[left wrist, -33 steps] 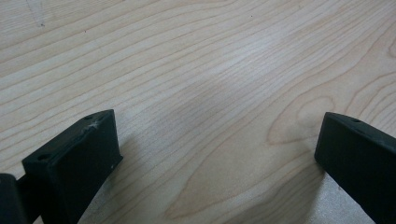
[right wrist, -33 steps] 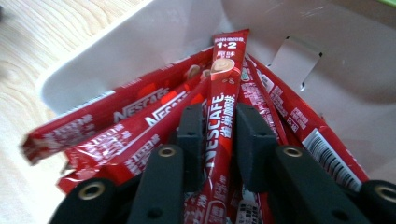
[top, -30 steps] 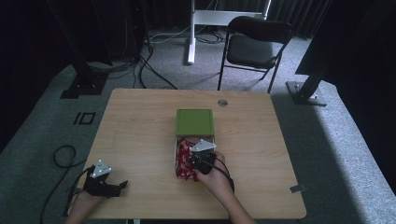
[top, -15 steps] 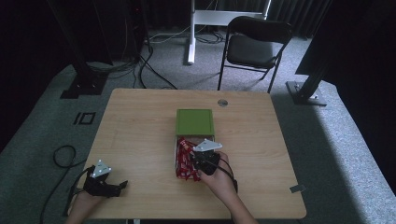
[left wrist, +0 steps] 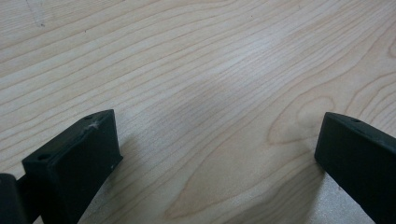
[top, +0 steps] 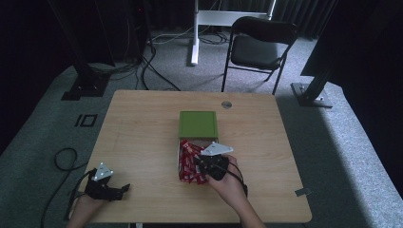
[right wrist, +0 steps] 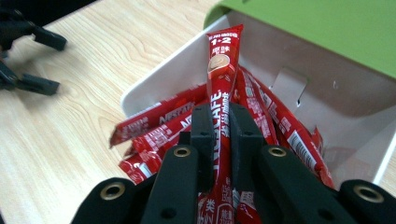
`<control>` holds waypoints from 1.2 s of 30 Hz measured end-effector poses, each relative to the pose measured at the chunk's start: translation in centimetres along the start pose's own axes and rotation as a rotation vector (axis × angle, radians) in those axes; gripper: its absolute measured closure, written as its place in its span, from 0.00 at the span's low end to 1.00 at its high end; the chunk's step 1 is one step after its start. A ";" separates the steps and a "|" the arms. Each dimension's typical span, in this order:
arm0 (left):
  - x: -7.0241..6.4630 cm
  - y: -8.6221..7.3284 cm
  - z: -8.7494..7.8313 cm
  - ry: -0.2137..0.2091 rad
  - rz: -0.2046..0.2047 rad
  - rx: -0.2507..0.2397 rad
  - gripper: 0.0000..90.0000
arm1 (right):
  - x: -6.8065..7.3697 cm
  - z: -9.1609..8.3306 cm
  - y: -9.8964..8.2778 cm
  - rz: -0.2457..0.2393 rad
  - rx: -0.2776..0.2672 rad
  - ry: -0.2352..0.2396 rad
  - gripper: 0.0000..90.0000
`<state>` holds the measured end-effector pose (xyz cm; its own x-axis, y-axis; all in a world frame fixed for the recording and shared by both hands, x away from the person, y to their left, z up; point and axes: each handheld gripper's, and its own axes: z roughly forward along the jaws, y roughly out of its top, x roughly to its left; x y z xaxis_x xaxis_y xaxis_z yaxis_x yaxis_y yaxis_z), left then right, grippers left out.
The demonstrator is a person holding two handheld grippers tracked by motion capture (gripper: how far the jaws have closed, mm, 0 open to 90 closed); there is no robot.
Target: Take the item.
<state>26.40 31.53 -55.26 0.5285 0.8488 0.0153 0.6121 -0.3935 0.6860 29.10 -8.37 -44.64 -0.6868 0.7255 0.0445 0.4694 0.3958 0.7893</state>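
One red coffee stick (right wrist: 223, 88) is clamped by the right claw (right wrist: 219, 121) above the white box (right wrist: 154, 81) for removal; the released left claw (left wrist: 215, 154) is parked at eight o'clock on the surface (top: 142, 123).

You have two grippers: the left gripper (top: 124, 188) at the lower left of the high view and the right gripper (right wrist: 220, 122) in the lower middle. You have one box (top: 198, 125) with a green lid at the centre of one table (top: 142, 128). You have one sachet (right wrist: 223, 70) pinched upright, over a heap of red sachets (top: 189, 164) too tangled to count. One chair (top: 259, 45) stands at the top.
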 end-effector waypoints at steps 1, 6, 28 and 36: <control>0.0 0.0 0.0 0.000 0.000 0.000 0.01 | 0.0 -0.2 0.1 -0.002 -0.002 0.006 0.92; 0.0 0.0 0.0 0.000 -0.001 0.000 0.01 | 0.2 -0.9 0.4 0.001 -0.021 0.026 0.92; 0.0 0.0 0.0 0.000 0.001 0.002 0.01 | -1.3 -3.4 1.8 0.043 -0.128 -0.027 0.92; 0.0 0.0 0.0 0.000 0.001 0.001 0.01 | -3.5 -4.0 1.7 0.098 -0.165 -0.103 0.92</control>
<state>26.39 31.53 -55.26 0.5290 0.8485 0.0156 0.6125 -0.3945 0.6849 30.09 -12.48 -40.98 -0.5780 0.8130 0.0702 0.4283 0.2290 0.8741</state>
